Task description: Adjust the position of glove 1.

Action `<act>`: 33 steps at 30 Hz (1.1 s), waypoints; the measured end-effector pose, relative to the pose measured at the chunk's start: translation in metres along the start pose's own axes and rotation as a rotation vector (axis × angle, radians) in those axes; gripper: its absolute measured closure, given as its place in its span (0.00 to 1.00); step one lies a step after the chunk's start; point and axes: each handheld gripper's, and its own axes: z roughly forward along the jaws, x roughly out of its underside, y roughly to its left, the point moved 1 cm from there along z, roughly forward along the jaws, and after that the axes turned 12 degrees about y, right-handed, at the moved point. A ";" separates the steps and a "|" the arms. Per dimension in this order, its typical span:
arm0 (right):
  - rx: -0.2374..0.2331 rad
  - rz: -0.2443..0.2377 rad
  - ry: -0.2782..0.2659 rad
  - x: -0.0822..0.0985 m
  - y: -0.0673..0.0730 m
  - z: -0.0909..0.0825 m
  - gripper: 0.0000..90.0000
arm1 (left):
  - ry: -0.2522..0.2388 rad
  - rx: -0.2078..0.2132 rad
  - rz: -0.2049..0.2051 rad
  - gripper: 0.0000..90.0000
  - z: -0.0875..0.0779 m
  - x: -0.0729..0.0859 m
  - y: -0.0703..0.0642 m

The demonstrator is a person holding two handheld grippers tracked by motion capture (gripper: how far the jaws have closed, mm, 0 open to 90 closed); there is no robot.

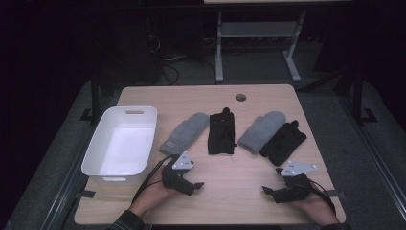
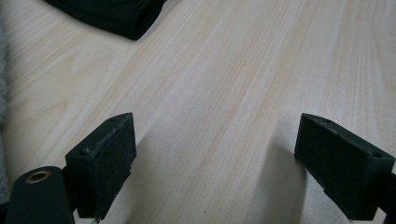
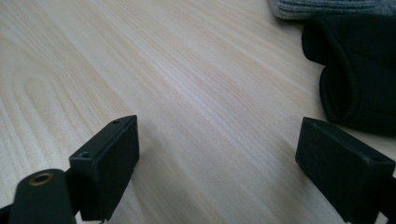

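Observation:
Four gloves lie in a row across the wooden table (image 1: 239, 191): a grey mitten (image 1: 184, 133), a black glove (image 1: 221, 130), a second grey mitten (image 1: 262, 131) and a second black glove (image 1: 283, 141). My left gripper (image 1: 197, 185) rests near the front edge below the left mitten, open, nothing between its jaws. My right gripper (image 1: 266, 190) lies at the front right, below the right black glove, also open and empty. The left gripper view has the cuff of a black glove (image 2: 112, 14) at top left. In the right gripper view a black glove (image 3: 355, 70) and a grey mitten's edge (image 3: 327, 7) sit at top right.
A white plastic bin (image 1: 122, 141) stands empty on the table's left side. A round cable hole (image 1: 241, 97) is near the far edge. Beyond the table, another desk's metal legs (image 1: 219, 48) stand on the dark floor.

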 end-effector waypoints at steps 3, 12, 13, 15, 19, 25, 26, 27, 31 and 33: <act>0.000 0.000 0.000 0.000 0.000 0.000 0.15 | -0.001 0.000 0.001 0.13 0.000 0.000 0.000; 0.000 0.001 0.016 -0.002 -0.001 -0.004 0.24 | -0.001 0.000 -0.002 0.13 0.000 0.000 0.000; -0.003 0.004 0.011 -0.003 -0.001 -0.005 0.25 | -0.002 0.000 -0.003 0.13 0.000 0.000 0.000; -0.002 0.005 -0.002 -0.005 -0.001 -0.008 0.29 | 0.000 -0.001 -0.002 0.13 0.000 0.000 0.000; -0.006 -0.006 -0.030 -0.012 -0.002 -0.016 0.45 | -0.001 0.000 -0.002 0.13 0.000 0.000 0.000; -0.049 0.029 -0.025 -0.025 -0.010 -0.020 0.79 | -0.003 -0.001 -0.002 0.13 0.000 0.000 0.000; -0.052 0.023 -0.020 -0.027 -0.011 -0.020 0.85 | -0.005 0.000 -0.005 0.13 0.000 0.000 0.000; -0.052 0.024 -0.015 -0.029 -0.012 -0.019 0.89 | -0.008 0.001 -0.007 0.13 0.000 0.000 -0.001; -0.063 0.025 -0.022 -0.039 -0.016 -0.020 1.00 | -0.009 0.000 -0.004 0.13 0.001 0.000 0.000; -0.061 0.022 -0.031 -0.046 -0.019 -0.020 1.00 | -0.010 0.000 -0.006 0.13 0.001 0.000 0.000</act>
